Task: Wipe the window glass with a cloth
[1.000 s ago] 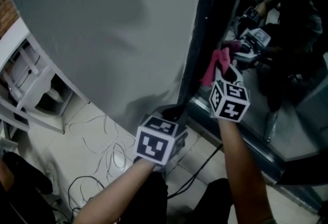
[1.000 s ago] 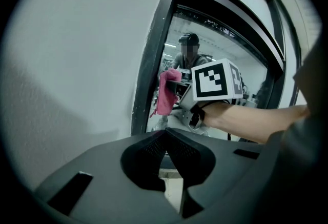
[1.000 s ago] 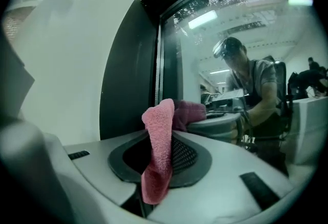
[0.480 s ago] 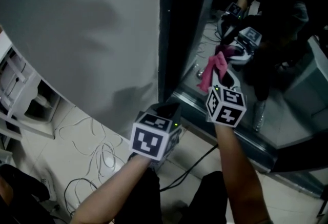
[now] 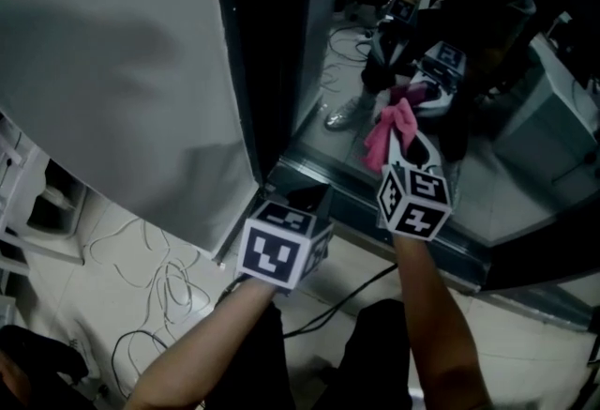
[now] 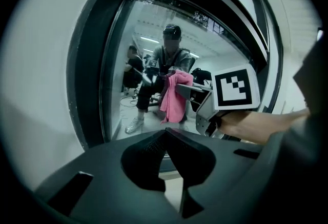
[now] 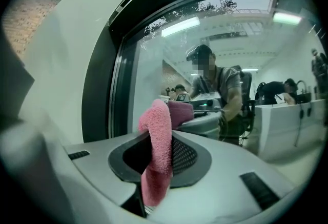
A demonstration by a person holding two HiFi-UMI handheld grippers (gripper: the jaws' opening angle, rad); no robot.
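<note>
The right gripper (image 5: 405,147) clenched the pink cloth (image 5: 386,129) close at the glass (image 5: 323,61), right of the dark frame (image 5: 251,70), while the left gripper (image 5: 312,199), jaws closed on nothing, was near the frame's lower end.

Head view: high, looks steeply down onto the floor (image 5: 122,249) and the lower window glass (image 5: 525,174). Left gripper view: low, close to the dark window frame (image 6: 89,64), faces the glass, catches the right gripper (image 6: 189,88) from its side. Right gripper view: close, faces the same glass. All three share the pink cloth (image 5: 384,131) and the frame's left upright.
</note>
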